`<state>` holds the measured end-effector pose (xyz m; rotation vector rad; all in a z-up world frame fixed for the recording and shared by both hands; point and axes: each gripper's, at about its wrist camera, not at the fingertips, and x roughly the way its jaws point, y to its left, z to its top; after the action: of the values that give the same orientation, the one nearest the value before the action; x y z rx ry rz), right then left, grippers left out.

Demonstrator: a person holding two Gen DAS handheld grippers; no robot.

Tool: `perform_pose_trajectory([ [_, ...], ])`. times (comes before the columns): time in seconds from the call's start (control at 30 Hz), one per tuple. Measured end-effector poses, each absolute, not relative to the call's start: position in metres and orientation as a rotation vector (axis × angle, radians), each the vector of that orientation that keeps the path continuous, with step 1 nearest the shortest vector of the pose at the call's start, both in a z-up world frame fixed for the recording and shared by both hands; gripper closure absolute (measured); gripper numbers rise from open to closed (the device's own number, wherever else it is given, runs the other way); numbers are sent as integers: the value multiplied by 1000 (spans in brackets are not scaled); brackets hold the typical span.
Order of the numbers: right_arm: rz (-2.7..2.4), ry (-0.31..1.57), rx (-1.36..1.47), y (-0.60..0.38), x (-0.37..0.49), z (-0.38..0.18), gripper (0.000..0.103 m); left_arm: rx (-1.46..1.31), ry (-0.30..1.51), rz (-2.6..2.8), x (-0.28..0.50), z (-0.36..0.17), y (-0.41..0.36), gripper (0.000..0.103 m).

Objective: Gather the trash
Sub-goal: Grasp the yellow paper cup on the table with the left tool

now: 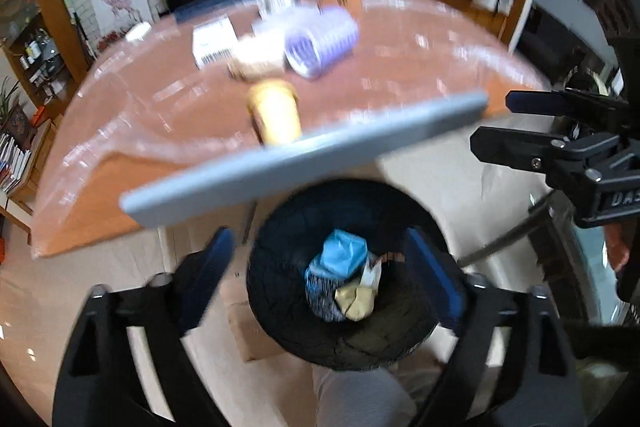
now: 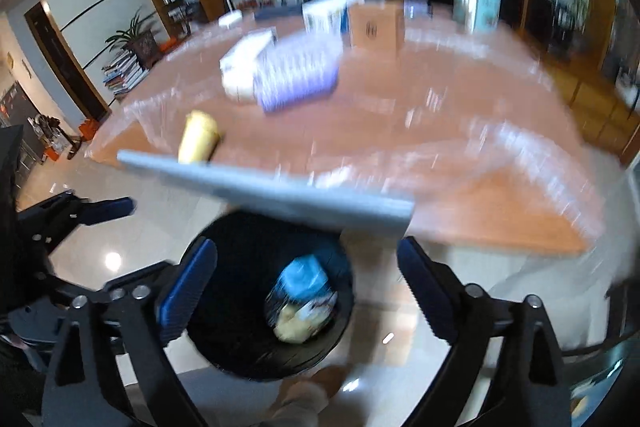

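One black bin (image 1: 344, 307) sits on the pale floor below the table's near edge, and it serves as the landmark. Inside it lie at least three pieces of trash: a blue crumpled piece (image 1: 342, 253), a dark speckled wrapper (image 1: 320, 297) and a yellowish wad (image 1: 356, 303). Directly above the bin, a flat grey slab (image 1: 304, 159) hangs in mid-air, gripped by nothing, and hides part of the bin's far rim. Both grippers flank the bin from above: the left gripper (image 1: 320, 277) and the right gripper (image 2: 306, 285) each stand wide apart with nothing between the blue pads. Beyond the bin, on the table (image 1: 400, 75), lie one yellow cup (image 1: 276, 113) on its side, one purple ribbed roll (image 1: 320, 41) and several blurred boxes. The only legible writing is "DAS" on the right gripper's body.
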<state>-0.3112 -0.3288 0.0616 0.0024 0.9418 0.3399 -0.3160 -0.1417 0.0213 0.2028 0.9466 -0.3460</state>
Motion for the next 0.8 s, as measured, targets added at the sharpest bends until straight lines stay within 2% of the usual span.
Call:
perform_pose_trajectory([
  [0.23, 366, 850, -91, -314, -265, 91, 4, 123, 910, -292, -280, 44, -139, 6],
  [0.8, 428, 949, -26, -298, -179, 72, 4, 117, 981, -301, -234, 25, -135, 7],
])
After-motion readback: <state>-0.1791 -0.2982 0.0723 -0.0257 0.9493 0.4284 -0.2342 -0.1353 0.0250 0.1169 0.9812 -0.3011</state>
